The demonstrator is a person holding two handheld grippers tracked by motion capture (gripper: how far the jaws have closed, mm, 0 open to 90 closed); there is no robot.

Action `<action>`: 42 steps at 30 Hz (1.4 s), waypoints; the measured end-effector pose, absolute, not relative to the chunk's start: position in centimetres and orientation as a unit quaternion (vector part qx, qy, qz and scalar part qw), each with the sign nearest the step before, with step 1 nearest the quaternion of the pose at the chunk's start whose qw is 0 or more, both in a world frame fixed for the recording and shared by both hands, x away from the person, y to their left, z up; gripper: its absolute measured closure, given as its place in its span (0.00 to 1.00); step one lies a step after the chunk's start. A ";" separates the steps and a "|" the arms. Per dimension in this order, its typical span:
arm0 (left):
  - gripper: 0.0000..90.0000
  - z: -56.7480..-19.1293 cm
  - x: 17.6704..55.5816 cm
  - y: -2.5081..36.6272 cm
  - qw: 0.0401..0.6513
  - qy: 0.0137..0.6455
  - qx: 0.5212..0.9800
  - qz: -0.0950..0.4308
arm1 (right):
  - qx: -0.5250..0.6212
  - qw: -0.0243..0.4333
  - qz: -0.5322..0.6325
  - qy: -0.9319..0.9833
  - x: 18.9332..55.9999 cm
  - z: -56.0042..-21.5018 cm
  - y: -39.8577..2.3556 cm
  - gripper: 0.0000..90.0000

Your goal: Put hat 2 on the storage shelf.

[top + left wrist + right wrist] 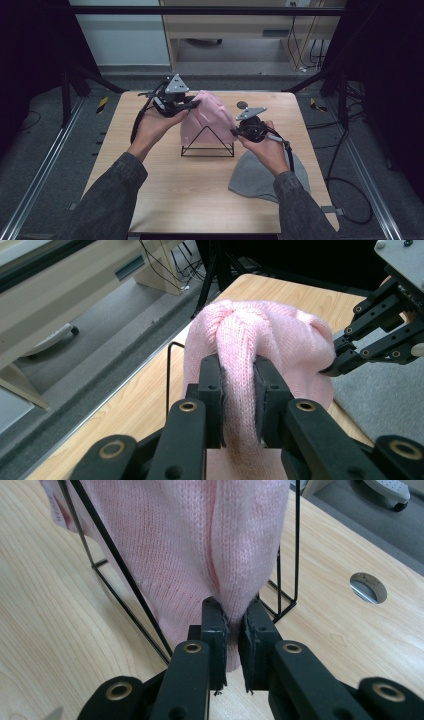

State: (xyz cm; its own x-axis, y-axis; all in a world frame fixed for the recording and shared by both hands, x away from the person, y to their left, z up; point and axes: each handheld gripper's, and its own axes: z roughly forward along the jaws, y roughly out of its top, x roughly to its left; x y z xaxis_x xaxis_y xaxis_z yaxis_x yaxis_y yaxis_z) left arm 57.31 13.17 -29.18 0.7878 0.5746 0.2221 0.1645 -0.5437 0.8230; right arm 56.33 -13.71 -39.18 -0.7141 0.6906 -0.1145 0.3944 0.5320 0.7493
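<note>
Pale wooden desk (165, 190) amid dark rig frames, grey floor beyond. Near its middle, a pink hat (207, 117) draped over a black wire stand (207, 146), crown up, knit sagging down both sides of the triangular frame. Pinched from two sides, probably to keep the soft knit spread while settling it over the wire peak rather than letting it slump. Left tool (239, 390) clamped on a thick gathered fold high on the hat's far left side, with a bunched ridge of knit squeezed between the pads; gripped high most likely to steer the crown onto the apex. Right tool (232, 630) closed on a thin fold at the lower right hem, just beside the stand's upright wires, jaws almost together with only fabric between; gripped low likely to draw the hem down past the frame. Opposite sides, opposite heights: seemingly for a balanced pull and to keep the light stand from tipping. Off to the near right, a grey hat (255, 177) lying flat on the desk, partly under the right forearm, apart from the stand, apparently set aside. Round cable hole (368, 587) in the desk behind the stand, unused. Judged as mid-placement: pink hat over the stand, not yet released, hem not yet even.
</note>
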 end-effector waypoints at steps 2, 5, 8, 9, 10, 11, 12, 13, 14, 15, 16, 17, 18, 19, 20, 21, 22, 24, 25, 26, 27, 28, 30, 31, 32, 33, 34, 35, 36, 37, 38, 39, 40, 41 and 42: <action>0.86 -29.5 57.3 13.2 0.421 0.218 0.848 0.238 | 0.319 0.200 0.360 0.854 56.3 -39.6 -13.6 0.92; 0.85 -29.8 57.2 13.2 0.422 0.219 0.848 0.236 | 0.320 0.198 0.358 0.855 56.4 -40.0 -13.6 0.92; 0.85 -30.2 57.2 13.2 0.417 0.216 0.851 0.234 | 0.322 0.195 0.356 0.855 56.4 -40.4 -13.6 0.92; 0.85 -30.3 57.2 13.1 0.419 0.218 0.850 0.232 | 0.322 0.194 0.356 0.855 56.4 -40.6 -13.6 0.92; 0.85 -30.5 57.2 13.2 0.418 0.217 0.852 0.230 | 0.323 0.193 0.353 0.856 56.4 -40.7 -13.5 0.92; 0.85 -30.6 57.1 13.2 0.419 0.218 0.851 0.229 | 0.324 0.193 0.351 0.857 56.4 -40.8 -13.5 0.92; 0.85 -30.7 57.1 13.2 0.418 0.219 0.852 0.227 | 0.324 0.192 0.352 0.857 56.4 -40.9 -13.5 0.92; 0.85 -31.0 57.1 13.3 0.418 0.219 0.853 0.224 | 0.324 0.191 0.349 0.858 56.5 -41.2 -13.4 0.92; 0.85 -31.0 57.1 13.3 0.418 0.219 0.853 0.224 | 0.324 0.189 0.347 0.859 56.5 -41.3 -13.4 0.92; 0.85 -31.1 57.1 13.3 0.418 0.219 0.853 0.222 | 0.324 0.189 0.347 0.859 56.5 -41.3 -13.4 0.92; 0.85 -31.2 57.1 13.3 0.418 0.219 0.854 0.221 | 0.325 0.190 0.345 0.860 56.5 -41.4 -13.4 0.92; 0.85 -31.3 57.0 13.3 0.418 0.220 0.854 0.218 | 0.325 0.189 0.345 0.860 56.6 -41.5 -13.4 0.92; 0.85 -31.5 57.0 13.2 0.414 0.216 0.857 0.215 | 0.330 0.185 0.344 0.859 56.6 -41.8 -13.5 0.92; 0.85 -31.5 57.0 13.2 0.414 0.216 0.857 0.215 | 0.330 0.185 0.344 0.859 56.6 -41.8 -13.5 0.92; 0.85 -31.6 56.9 13.1 0.412 0.215 0.859 0.215 | 0.331 0.183 0.343 0.860 56.6 -42.0 -13.6 0.92; 0.85 -31.7 56.8 13.0 0.410 0.213 0.861 0.214 | 0.332 0.183 0.341 0.860 56.6 -42.2 -13.6 0.92; 0.85 -31.8 56.8 12.9 0.409 0.213 0.861 0.214 | 0.333 0.180 0.340 0.861 56.6 -42.4 -13.6 0.92; 0.85 -31.9 56.7 12.8 0.409 0.216 0.861 0.212 | 0.333 0.180 0.338 0.862 56.6 -42.6 -13.6 0.92; 0.85 -32.0 56.7 12.8 0.409 0.218 0.861 0.211 | 0.335 0.177 0.336 0.862 56.7 -42.8 -13.5 0.91; 0.85 -32.1 56.7 12.8 0.408 0.219 0.861 0.209 | 0.335 0.177 0.336 0.862 56.7 -42.8 -13.5 0.91; 0.85 -32.2 56.6 12.9 0.406 0.220 0.862 0.208 | 0.335 0.176 0.334 0.863 56.7 -42.9 -13.5 0.91; 0.85 -32.3 56.5 12.9 0.406 0.220 0.862 0.207 | 0.334 0.176 0.334 0.864 56.7 -43.0 -13.5 0.91; 0.85 -32.5 56.4 13.0 0.406 0.221 0.863 0.205 | 0.334 0.173 0.327 0.867 56.7 -43.1 -13.4 0.91; 0.85 -32.6 56.4 13.0 0.406 0.220 0.863 0.204 | 0.333 0.172 0.327 0.867 56.7 -43.3 -13.3 0.91; 0.85 -32.7 56.3 13.1 0.406 0.220 0.863 0.203 | 0.334 0.171 0.325 0.868 56.7 -43.3 -13.3 0.91; 0.85 -32.9 56.3 13.2 0.405 0.221 0.864 0.202 | 0.334 0.170 0.324 0.869 56.7 -43.4 -13.2 0.91; 0.85 -33.0 56.2 13.3 0.406 0.221 0.864 0.201 | 0.335 0.170 0.324 0.868 56.8 -43.5 -13.2 0.91; 0.85 -33.1 56.2 13.4 0.406 0.221 0.864 0.199 | 0.335 0.167 0.320 0.870 56.7 -43.5 -13.1 0.91; 0.85 -33.3 56.1 13.4 0.406 0.222 0.864 0.199 | 0.335 0.167 0.320 0.870 56.7 -43.5 -13.1 0.91; 0.85 -33.4 56.1 13.5 0.402 0.222 0.866 0.199 | 0.333 0.167 0.317 0.872 56.7 -43.6 -13.1 0.91; 0.85 -33.6 56.0 13.6 0.402 0.223 0.866 0.198 | 0.331 0.168 0.316 0.873 56.7 -43.7 -13.1 0.91; 0.85 -33.7 56.0 13.7 0.401 0.224 0.866 0.197 | 0.331 0.169 0.312 0.875 56.8 -43.7 -13.1 0.91; 0.85 -33.9 56.0 13.8 0.399 0.226 0.867 0.196 | 0.332 0.165 0.314 0.874 56.8 -43.8 -13.1 0.91; 0.85 -34.0 56.0 13.9 0.399 0.227 0.867 0.194 | 0.333 0.166 0.311 0.875 56.8 -43.9 -13.1 0.91; 0.85 -34.2 56.0 14.0 0.402 0.229 0.865 0.193 | 0.333 0.166 0.311 0.875 56.9 -43.9 -13.1 0.91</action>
